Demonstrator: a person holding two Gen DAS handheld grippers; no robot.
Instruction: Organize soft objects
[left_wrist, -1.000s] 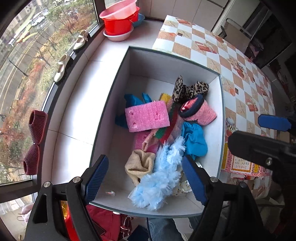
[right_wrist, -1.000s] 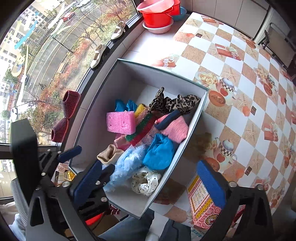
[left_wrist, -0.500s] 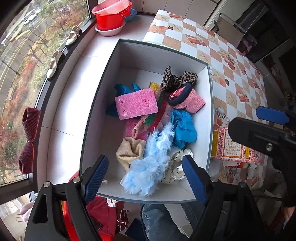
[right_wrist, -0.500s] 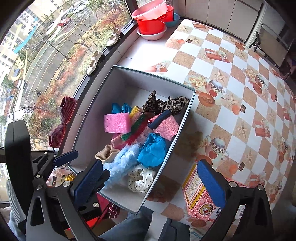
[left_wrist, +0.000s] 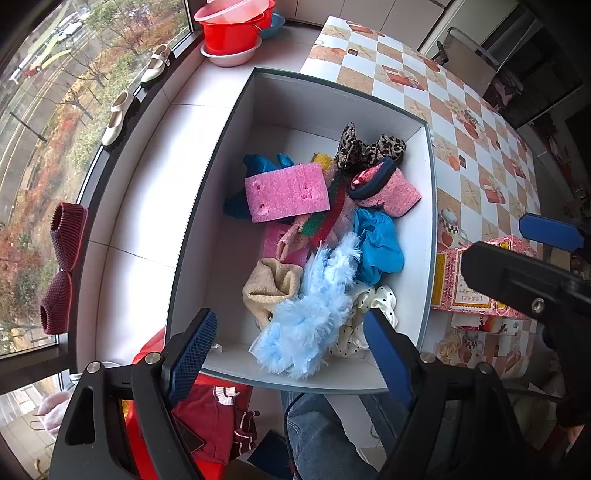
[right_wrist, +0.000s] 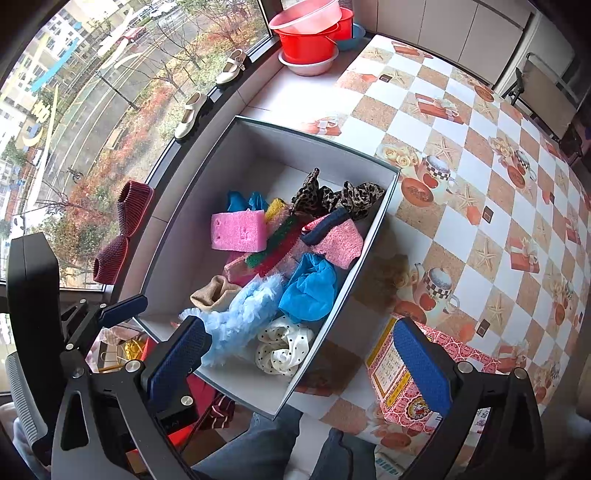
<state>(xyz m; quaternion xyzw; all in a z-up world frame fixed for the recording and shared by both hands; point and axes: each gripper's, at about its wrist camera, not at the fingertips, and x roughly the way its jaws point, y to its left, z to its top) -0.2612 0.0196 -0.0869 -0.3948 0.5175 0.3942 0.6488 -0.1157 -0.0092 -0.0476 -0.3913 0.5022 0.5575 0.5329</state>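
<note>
Left tongs (left_wrist: 288, 354) poised above the near edge of the box (left_wrist: 426, 236), spread wide and empty; right tongs (right_wrist: 299, 362) likewise released (over the box's near right corner). Inside the box on the bench (right_wrist: 461, 177): pink sponge (left_wrist: 286, 192), pale blue fluffy piece (left_wrist: 314, 310), tan sock (left_wrist: 267, 286), blue cloth (left_wrist: 378, 243), leopard scrunchie (left_wrist: 365, 147), polka-dot scrunchie (right_wrist: 282, 349).

Pink sponge (left_wrist: 287, 192), leopard-print scrunchie (left_wrist: 369, 147)

Daylit window (right_wrist: 92, 92) beside a white sill (left_wrist: 147, 192); checkered tablecloth (right_wrist: 480, 166) covers the table
</note>
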